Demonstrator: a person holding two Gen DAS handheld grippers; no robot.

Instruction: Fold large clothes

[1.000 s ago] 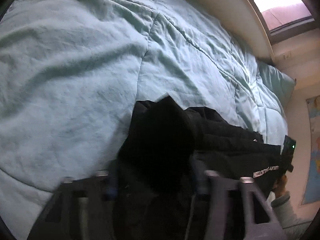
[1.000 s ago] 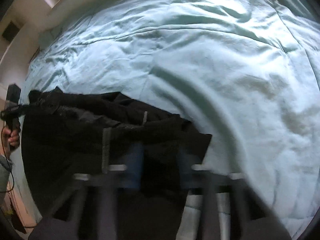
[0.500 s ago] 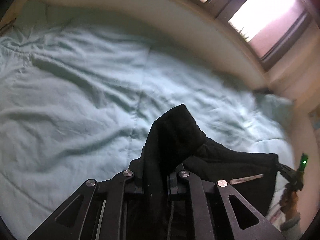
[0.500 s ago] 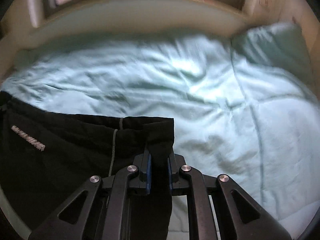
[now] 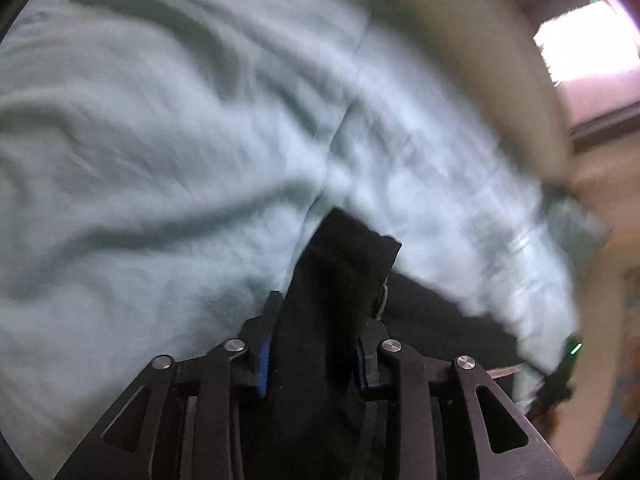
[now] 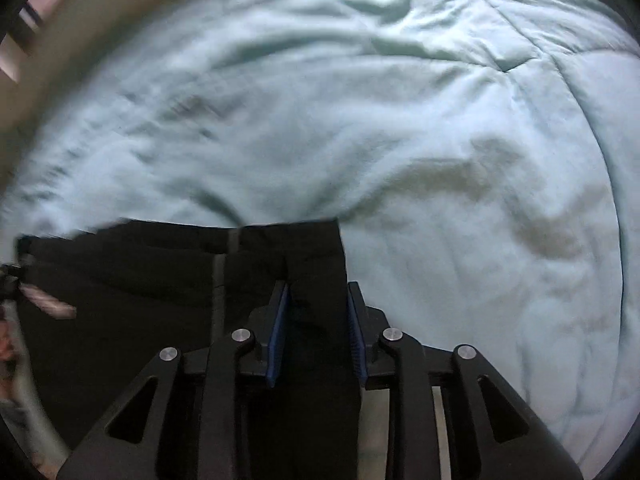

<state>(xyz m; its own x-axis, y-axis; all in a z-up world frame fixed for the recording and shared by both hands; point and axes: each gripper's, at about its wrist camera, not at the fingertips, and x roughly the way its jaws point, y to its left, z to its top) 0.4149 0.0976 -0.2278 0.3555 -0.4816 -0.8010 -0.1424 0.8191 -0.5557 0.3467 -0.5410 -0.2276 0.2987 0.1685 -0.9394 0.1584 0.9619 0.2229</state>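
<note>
A black garment (image 5: pixel 340 280) with a white printed label hangs stretched between my two grippers above a pale green bed. My left gripper (image 5: pixel 316 312) is shut on one corner of it, and the cloth sticks up past the blue pads. My right gripper (image 6: pixel 316 300) is shut on the other corner (image 6: pixel 316 252). The garment spreads to the left in the right wrist view (image 6: pixel 140 280), with a grey seam (image 6: pixel 218 280) and the label (image 6: pixel 48 300). Both views are blurred by motion.
The pale green quilted duvet (image 5: pixel 160 140) covers the bed and fills both views (image 6: pixel 400 120). A beige headboard or wall edge (image 5: pixel 460 40) and a bright window (image 5: pixel 580 40) lie beyond it. A pillow (image 5: pixel 572 224) lies at the right.
Both grippers have swung with the garment still held. The views tilted from facing the window and headboard down toward the duvet. The jaws stand a little wider around thicker bunched cloth.
</note>
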